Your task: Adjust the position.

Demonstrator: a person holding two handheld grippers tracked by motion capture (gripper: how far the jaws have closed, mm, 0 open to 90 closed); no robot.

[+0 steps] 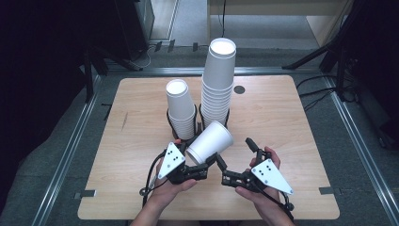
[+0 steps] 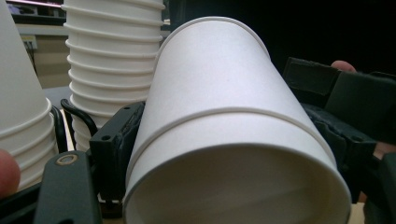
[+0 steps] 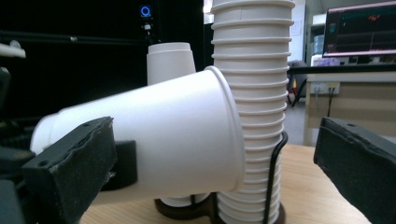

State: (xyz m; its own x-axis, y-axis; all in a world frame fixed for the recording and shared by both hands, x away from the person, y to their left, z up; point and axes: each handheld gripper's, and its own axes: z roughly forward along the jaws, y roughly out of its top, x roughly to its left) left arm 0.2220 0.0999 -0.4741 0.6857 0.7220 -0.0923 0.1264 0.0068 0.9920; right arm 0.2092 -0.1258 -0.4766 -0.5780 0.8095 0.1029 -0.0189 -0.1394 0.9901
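A single white paper cup [image 1: 210,141] lies tilted on its side above the table's near middle, rim pointing up and to the right. My left gripper [image 1: 203,162] is shut on its narrow base end; in the left gripper view the cup [image 2: 224,116] sits between the two black jaws. My right gripper [image 1: 236,154] stands open beside the cup's rim end, pads apart from it. In the right gripper view the cup [image 3: 163,135] crosses in front of a tall stack of upturned cups [image 3: 254,93].
Two stacks of upturned cups stand in black wire holders [image 3: 275,177] mid-table: a short stack [image 1: 180,110] and a tall stack [image 1: 219,80]. The wooden table [image 1: 282,117] has a small dark disc [image 1: 239,89]. Metal rails [image 1: 350,141] frame the table.
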